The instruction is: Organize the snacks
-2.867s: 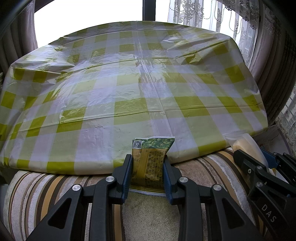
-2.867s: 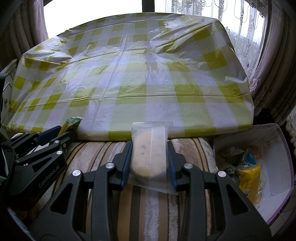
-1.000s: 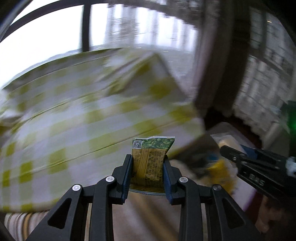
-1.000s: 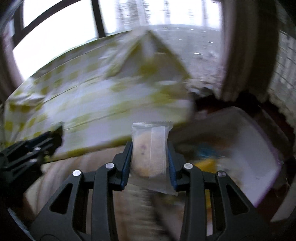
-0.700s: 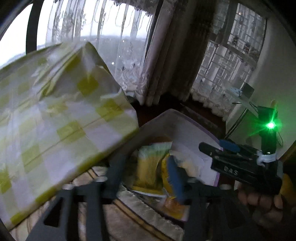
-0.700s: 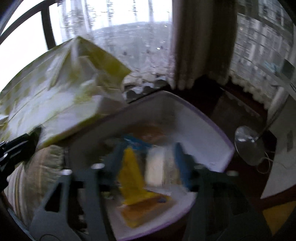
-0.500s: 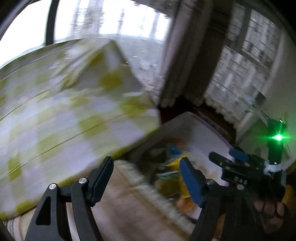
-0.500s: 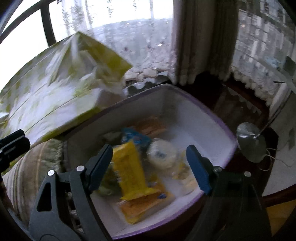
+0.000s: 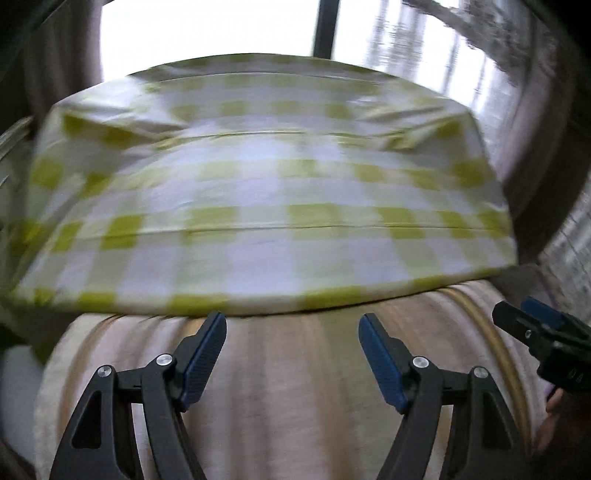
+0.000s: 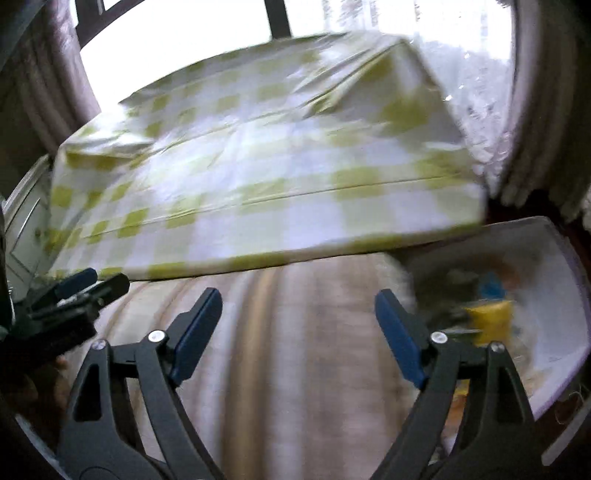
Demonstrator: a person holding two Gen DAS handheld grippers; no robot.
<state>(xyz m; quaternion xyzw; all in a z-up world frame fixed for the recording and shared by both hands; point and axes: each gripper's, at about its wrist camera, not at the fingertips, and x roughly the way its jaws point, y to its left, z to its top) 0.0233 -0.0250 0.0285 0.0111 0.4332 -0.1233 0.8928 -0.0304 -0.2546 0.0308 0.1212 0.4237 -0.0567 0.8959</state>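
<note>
My fingers are sitting wide apart on both the left gripper (image 9: 291, 332) and the right gripper (image 10: 297, 310), nothing between them. Both are hovering over the striped cushion (image 9: 303, 369), facing the yellow-checked table (image 9: 266, 192). The snacks (image 10: 487, 314) are lying blurry in the white bin (image 10: 554, 258) off to my right.

Blown-out daylight from the window (image 9: 207, 33) behind; heavy motion blur throughout; fisheye bending, dark corners
</note>
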